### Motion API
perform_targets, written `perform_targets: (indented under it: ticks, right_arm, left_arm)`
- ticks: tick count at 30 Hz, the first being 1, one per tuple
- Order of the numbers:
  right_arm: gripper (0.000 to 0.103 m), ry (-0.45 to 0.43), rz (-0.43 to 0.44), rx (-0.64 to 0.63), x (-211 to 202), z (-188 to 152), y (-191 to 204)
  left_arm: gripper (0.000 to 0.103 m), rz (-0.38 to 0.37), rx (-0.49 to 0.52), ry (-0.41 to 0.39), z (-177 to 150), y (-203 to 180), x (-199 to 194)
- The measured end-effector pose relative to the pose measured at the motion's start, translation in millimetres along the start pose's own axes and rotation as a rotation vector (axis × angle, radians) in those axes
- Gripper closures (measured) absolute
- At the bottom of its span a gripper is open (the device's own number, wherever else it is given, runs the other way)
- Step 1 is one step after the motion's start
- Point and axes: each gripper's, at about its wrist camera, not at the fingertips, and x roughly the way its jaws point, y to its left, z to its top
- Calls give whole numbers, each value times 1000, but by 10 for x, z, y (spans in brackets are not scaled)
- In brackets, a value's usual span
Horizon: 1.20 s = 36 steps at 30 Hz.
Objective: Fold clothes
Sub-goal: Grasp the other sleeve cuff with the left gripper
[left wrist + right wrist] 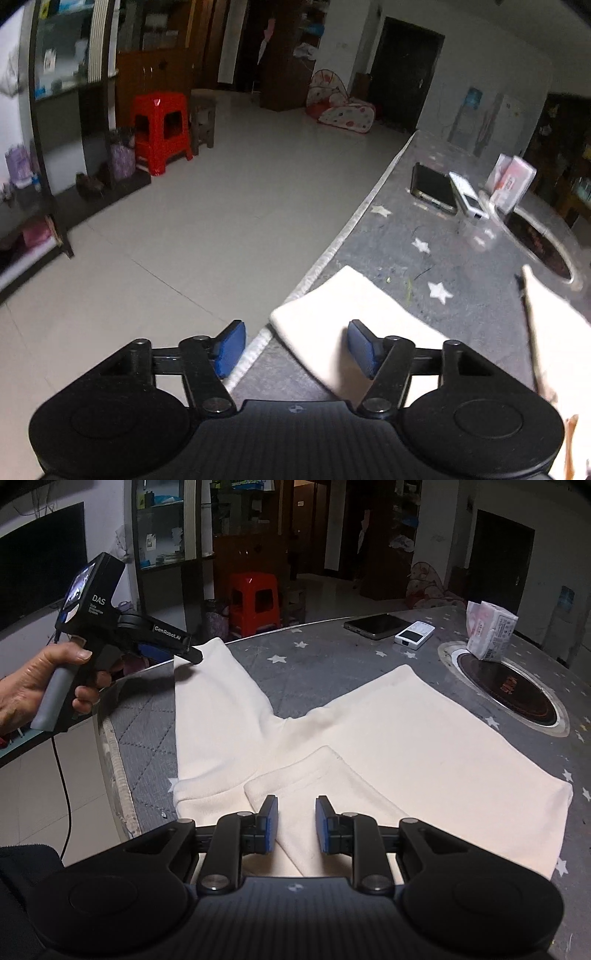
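My right gripper (294, 825) sits at 6 o'clock in its own view, blue pads parted by a narrow gap, poised over a folded flap of the cream garment (388, 746); I cannot tell whether the pads touch the cloth, and nothing is pinched between them. My left gripper (293, 347) stands spread wide, its right pad (364, 347) over the end of a cream sleeve (343, 306), its left pad out past the table edge over the floor (nothing lies between them). In the right wrist view the left gripper, held by a hand (33, 686), appears at 10 o'clock with its tip at that same sleeve end. The garment lies spread on a grey star-print table cover (317, 664). Farther, toward 1 o'clock: a dark phone (376, 624), a white device (413, 635), a tissue pack (489, 629) at the edge of a round inset hotplate (517, 698). Beyond, at 12 o'clock, a red stool (255, 602) on a pale tiled floor (221, 206).
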Motion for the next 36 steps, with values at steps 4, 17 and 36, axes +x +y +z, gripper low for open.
perform_targets:
  ticks: [4,17,36]
  right_arm:
    - [81,-6,-3,12,-34,-13,-5]
    - [80,-15,-25,41,-113,-70,-56]
    - [80,-35,-30,62,-172,-126,-74]
  left_arm:
    - [57,14,5,-20,4,-5,-22]
    - [93,-4,-2,-38,77,-130,-113]
    - [93,-96,83,-38,89,-645,-302]
